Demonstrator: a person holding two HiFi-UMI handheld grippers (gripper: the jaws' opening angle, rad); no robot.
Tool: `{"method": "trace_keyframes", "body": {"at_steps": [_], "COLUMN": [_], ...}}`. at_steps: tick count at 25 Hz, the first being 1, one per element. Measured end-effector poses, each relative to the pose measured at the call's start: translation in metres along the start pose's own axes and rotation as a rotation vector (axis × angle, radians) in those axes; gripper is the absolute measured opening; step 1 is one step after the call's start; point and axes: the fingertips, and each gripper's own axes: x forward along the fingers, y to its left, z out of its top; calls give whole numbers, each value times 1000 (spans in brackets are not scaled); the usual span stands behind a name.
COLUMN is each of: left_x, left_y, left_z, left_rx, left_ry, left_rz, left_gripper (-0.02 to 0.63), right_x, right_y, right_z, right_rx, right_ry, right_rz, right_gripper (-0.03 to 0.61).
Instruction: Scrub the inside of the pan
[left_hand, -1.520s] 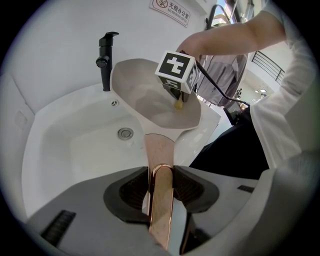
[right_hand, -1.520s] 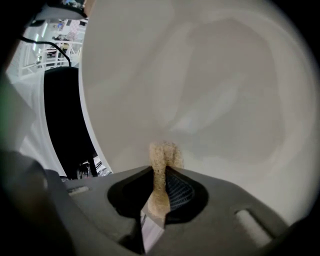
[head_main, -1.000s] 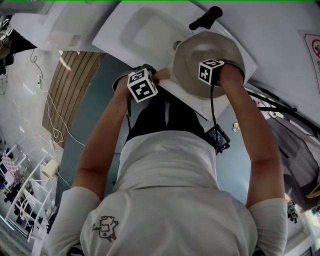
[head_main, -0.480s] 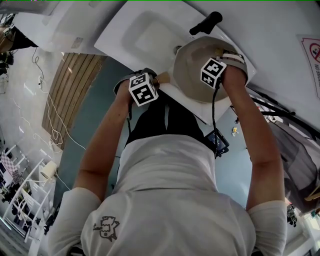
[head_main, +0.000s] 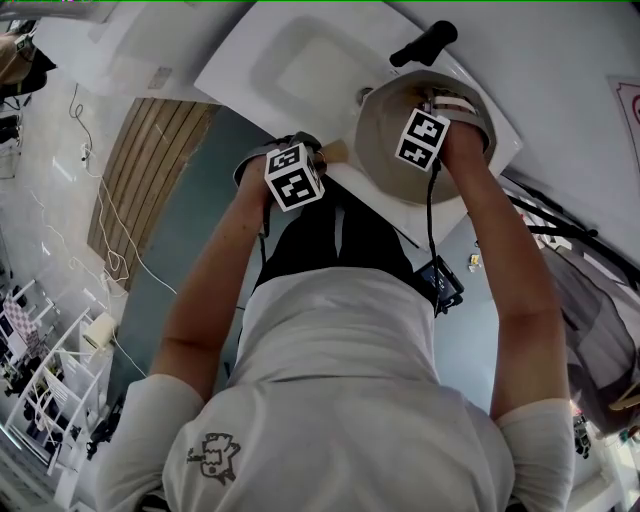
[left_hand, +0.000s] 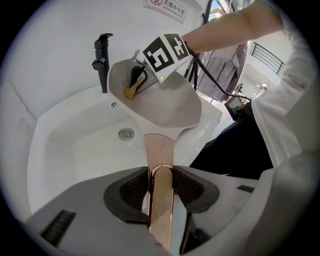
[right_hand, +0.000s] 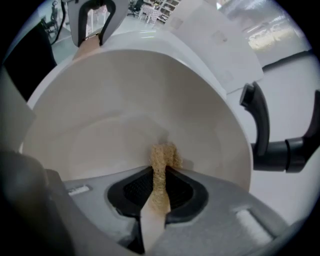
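My left hand-held gripper (left_hand: 161, 186) pinches the pan's copper-coloured handle (left_hand: 159, 150) and holds the pan (left_hand: 165, 100) tilted above the white sink (left_hand: 70, 145). My right hand-held gripper (right_hand: 159, 186) is clamped on a tan sponge (right_hand: 162, 156), whose tip sits against the pan's inner wall.

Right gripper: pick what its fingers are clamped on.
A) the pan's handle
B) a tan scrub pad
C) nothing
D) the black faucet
B: the right gripper view shows the right gripper with its fingers pressed on a tan scrub pad, whose tip is against the inside of the pan. The handle is in the left gripper.
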Motion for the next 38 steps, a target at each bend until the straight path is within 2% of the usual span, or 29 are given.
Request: {"method": "trace_keyframes", "body": {"at_steps": [5, 8, 14, 22, 29, 34, 38], "left_x": [-1, -2, -2, -3, -2, -1, 0], "left_y": [0, 1, -2, -3, -3, -1, -2], "left_z": [2, 1, 1, 2, 1, 2, 2], "left_rx": [2, 1, 11, 15, 18, 23, 15], "left_ry": [-8, -9, -1, 8, 16, 8, 12], "left_rz": [4, 6, -9, -11, -15, -2, -13], "left_gripper": [156, 156, 156, 156, 156, 156, 156], "right_x": [-1, -5, -18, -37, -46, -44, -36], "right_y": [14, 28, 65, 109, 150, 168, 178], "right_z": [31, 50, 74, 78, 58, 3, -26], "right_rx": [-4, -13, 10, 186, 241, 235, 120], "right_ry": [-78, -151, -276, -331, -249, 32, 179], "right_rz": [27, 73, 231, 504, 759, 865, 874], "right_gripper": [64, 66, 66, 64, 61, 61, 63]}}
